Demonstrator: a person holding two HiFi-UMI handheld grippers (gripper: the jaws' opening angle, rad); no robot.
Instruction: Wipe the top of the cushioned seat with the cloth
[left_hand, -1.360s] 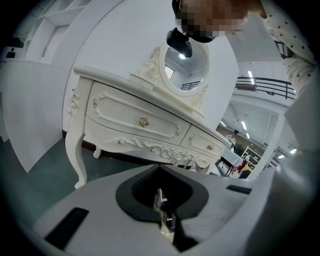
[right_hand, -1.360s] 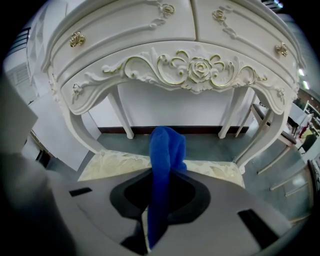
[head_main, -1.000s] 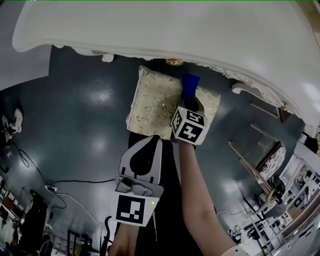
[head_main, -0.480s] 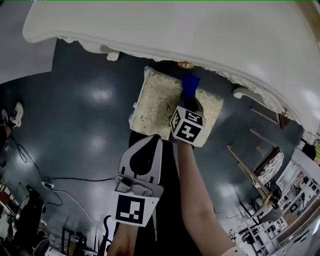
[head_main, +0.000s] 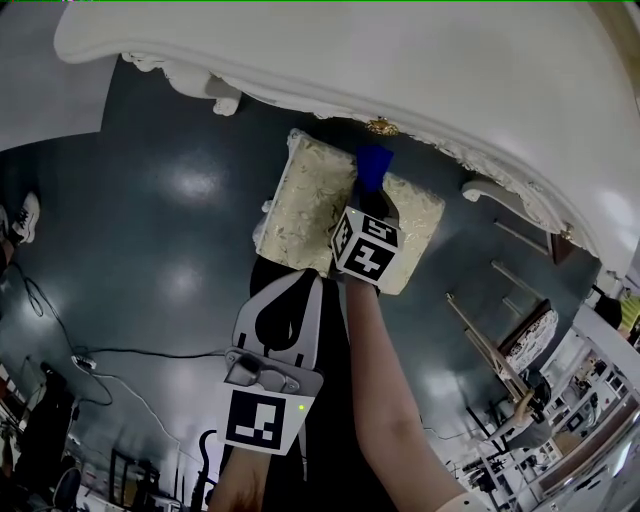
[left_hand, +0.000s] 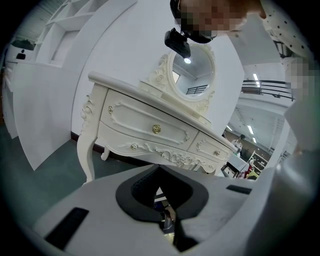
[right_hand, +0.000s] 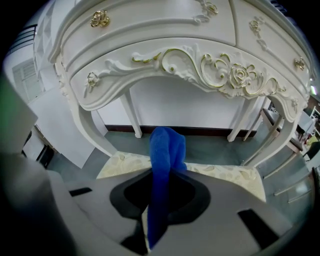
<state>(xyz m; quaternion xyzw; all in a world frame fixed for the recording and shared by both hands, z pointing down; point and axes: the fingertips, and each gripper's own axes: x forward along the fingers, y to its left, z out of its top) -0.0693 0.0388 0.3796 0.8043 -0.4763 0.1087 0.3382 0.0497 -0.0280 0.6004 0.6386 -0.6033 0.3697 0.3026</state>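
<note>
Now right claw (head_main: 372, 203) pinches blue cloth (head_main: 372, 165) over cushioned seat (head_main: 305, 200), left claw (head_main: 307, 279) closed

The right gripper (head_main: 374, 203) was over the cream patterned seat (head_main: 298, 205), its marker cube facing up. A blue cloth (head_main: 372, 165) stuck out of its front end, near the seat's far edge. The left gripper (head_main: 298, 286) hung nearer the person, its tip at the seat's near edge, over the dark floor (head_main: 170, 230). A white dresser (head_main: 400, 60) spanned the top.
</note>
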